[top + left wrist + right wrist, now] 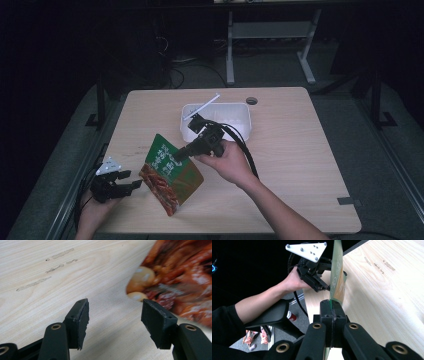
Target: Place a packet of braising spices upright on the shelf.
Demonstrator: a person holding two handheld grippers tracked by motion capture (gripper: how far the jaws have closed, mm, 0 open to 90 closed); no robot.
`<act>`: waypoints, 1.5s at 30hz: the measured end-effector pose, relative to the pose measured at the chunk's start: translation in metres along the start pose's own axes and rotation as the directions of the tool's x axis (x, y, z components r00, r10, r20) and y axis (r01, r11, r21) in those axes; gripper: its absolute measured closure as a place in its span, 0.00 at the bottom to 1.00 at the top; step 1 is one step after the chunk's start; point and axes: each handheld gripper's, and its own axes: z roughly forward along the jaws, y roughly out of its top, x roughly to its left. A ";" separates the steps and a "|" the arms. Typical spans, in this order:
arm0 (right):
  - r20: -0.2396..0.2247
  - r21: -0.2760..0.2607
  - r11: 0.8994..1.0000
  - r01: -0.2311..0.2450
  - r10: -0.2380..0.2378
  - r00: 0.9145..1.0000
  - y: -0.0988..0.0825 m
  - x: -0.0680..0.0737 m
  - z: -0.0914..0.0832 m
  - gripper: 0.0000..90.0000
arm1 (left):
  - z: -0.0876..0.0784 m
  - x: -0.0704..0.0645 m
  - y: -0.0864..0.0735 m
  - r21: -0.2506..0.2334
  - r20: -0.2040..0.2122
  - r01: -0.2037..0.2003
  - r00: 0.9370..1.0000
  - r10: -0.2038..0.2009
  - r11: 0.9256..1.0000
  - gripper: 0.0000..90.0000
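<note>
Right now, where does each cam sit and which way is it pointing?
High view: above the person's side, facing forward and down on the wooden table; both forearms, left gripper, right gripper pinching the green food pouch, white container behind.
Left gripper view: on the left gripper, along its open jaws at tabletop and the pouch's food print.
Right gripper view: on the right gripper, shut on the pouch edge, facing the left hand.
Shared: the pouch and the table appear in all three.

A: The high view is dim, its surroundings black; only the table (300,150) catches light.

B: Close views are brighter. Beyond the left gripper (115,315), the snack bag (180,277) is blurred; soft shadow lies under its jaws.
</note>
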 end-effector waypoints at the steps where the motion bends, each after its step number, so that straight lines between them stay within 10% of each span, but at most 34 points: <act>1: 0.000 0.001 1.000 0.000 0.000 1.000 0.001 0.001 -0.002 1.00 | 0.000 0.000 0.000 0.000 0.000 0.001 1.000 -0.001 1.000 0.43; 45: 0.126 -0.059 0.998 -0.029 0.036 0.991 0.038 0.013 -0.085 1.00 | 0.002 -0.002 0.001 0.005 0.003 -0.008 1.000 0.008 1.000 0.43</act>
